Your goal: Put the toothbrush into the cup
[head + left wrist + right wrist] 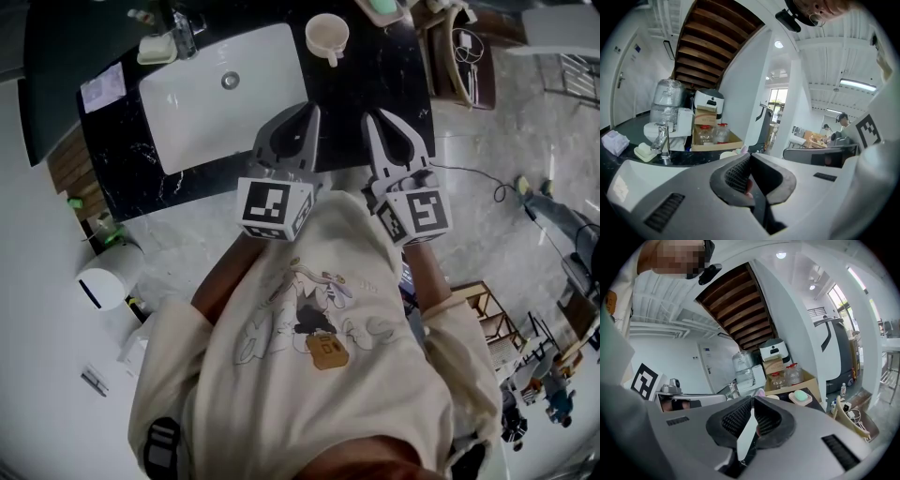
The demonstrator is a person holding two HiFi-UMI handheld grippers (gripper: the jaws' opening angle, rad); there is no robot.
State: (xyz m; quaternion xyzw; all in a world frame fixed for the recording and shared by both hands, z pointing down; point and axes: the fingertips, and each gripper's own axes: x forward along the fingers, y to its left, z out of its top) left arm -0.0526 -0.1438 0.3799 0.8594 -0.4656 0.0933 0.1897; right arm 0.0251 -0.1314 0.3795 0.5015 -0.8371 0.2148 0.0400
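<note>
The cup (327, 37) stands upright on the dark counter (122, 159), just past the far right corner of the white sink (225, 94), with its handle turned toward you. You cannot make out the toothbrush from overhead. In the right gripper view a small pinkish thing (761, 392) shows just beside the cup's rim, too small to identify. Your left gripper (313, 109) and right gripper (371, 116) sit side by side over the counter's near edge, well apart from the cup. Both pairs of jaws are closed, pads meeting at the tips, with nothing between them. A green soap (800, 396) lies in a dish to the right of the cup.
</note>
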